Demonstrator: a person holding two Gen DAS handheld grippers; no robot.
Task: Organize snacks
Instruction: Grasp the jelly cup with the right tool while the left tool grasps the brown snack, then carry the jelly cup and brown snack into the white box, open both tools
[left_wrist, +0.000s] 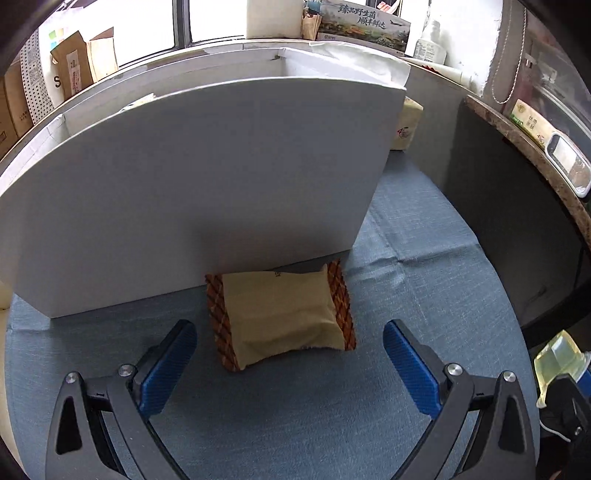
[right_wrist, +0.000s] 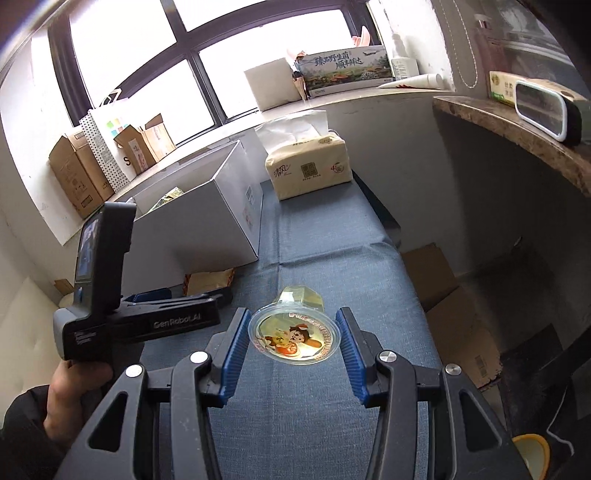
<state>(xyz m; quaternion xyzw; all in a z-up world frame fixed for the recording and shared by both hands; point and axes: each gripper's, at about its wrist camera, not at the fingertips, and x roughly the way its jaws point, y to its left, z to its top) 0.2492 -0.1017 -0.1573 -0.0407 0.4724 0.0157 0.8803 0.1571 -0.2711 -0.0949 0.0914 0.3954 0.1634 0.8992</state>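
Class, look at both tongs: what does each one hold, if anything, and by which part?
The right tongs grip a jelly cup by the rim of its lid. The left tongs hold nothing; a tan snack packet lies between their open jaws.

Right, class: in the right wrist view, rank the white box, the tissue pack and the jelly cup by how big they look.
1. white box
2. tissue pack
3. jelly cup, held close to the camera; it looks nearly as big as the tissue pack, so that order is unsure.

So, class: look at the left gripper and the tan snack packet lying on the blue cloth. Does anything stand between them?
Nothing visible does. The left gripper is open, and the tan snack packet lies on the blue cloth just ahead of its fingertips, with only bare cloth between. The white box stands behind the packet, not in the path.
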